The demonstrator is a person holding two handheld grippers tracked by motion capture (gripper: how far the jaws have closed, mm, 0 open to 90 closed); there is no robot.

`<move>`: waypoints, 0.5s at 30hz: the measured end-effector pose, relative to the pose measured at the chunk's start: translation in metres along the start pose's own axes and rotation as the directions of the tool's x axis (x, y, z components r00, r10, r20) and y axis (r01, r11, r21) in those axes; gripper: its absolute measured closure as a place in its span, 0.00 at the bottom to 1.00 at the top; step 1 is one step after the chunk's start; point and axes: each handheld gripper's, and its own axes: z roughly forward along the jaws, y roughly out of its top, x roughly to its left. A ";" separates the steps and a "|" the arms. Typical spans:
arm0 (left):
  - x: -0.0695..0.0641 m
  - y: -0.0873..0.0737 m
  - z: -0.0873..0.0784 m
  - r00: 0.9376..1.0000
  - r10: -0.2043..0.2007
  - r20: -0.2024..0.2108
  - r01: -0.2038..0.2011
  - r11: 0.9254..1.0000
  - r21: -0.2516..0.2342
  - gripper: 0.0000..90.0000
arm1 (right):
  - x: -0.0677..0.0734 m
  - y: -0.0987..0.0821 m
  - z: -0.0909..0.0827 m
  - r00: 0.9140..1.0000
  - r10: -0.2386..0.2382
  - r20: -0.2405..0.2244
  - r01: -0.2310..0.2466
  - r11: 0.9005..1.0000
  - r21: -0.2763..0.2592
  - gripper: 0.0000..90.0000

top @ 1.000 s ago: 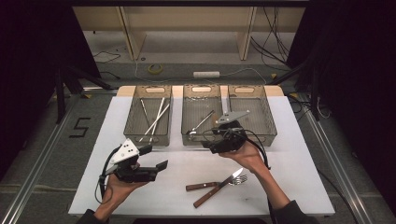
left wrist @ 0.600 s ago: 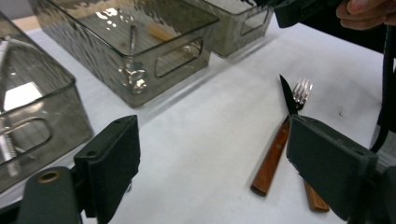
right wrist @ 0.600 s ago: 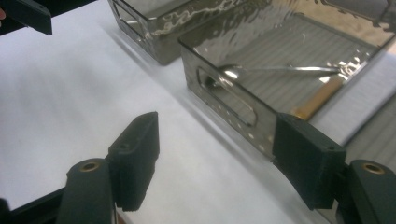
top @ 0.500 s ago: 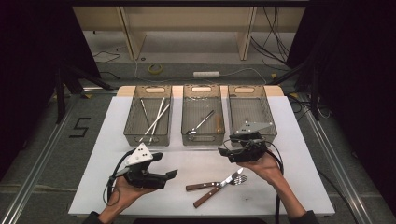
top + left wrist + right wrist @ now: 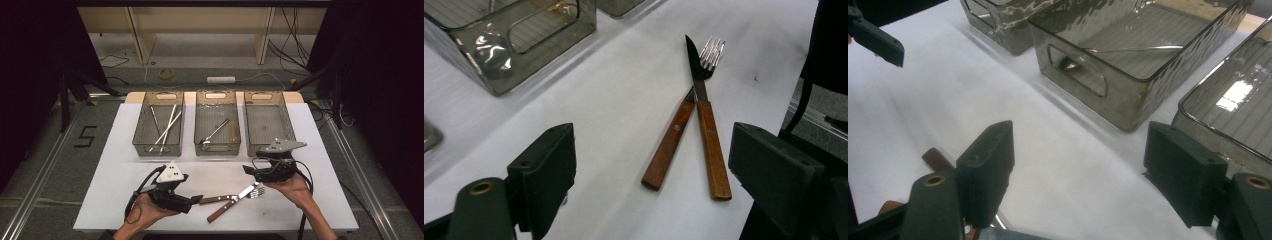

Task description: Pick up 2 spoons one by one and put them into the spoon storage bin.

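Observation:
A fork (image 5: 216,199) (image 5: 670,143) and a knife (image 5: 220,213) (image 5: 712,152), both with wooden handles, lie crossed on the white table near its front edge. My left gripper (image 5: 197,201) (image 5: 655,152) is open and points right at their handle ends, a short way off. My right gripper (image 5: 248,170) (image 5: 1083,160) hovers just beyond the fork's tines (image 5: 257,191) and points left. Its jaws have just been opening and nothing is between them. One wooden handle end (image 5: 936,157) shows beside its left jaw.
Three smoky clear bins stand in a row at the back. The left bin (image 5: 141,142) holds long thin utensils. In the middle bin (image 5: 217,150) (image 5: 1083,87) lie a spoon (image 5: 215,134) and a wooden-handled piece. The right bin (image 5: 248,127) looks empty. The table front drops off near my forearms.
My right gripper has drawn back from over the middle bin toward the front right. My left gripper has slid right, toward the crossed cutlery.

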 end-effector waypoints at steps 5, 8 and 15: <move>-0.005 0.002 0.005 1.000 0.010 0.009 -0.010 1.000 0.022 0.21 | 0.000 -0.005 -0.003 1.000 0.005 0.003 -0.005 1.000 -0.007 0.32; -0.007 0.003 0.008 1.000 0.021 0.020 -0.022 0.999 0.043 0.21 | 0.000 -0.008 -0.005 1.000 0.014 0.002 -0.014 1.000 -0.009 0.32; -0.011 0.005 0.015 0.999 0.019 0.029 -0.021 0.995 0.096 0.22 | -0.001 -0.015 -0.010 1.000 0.026 0.003 -0.026 1.000 -0.012 0.32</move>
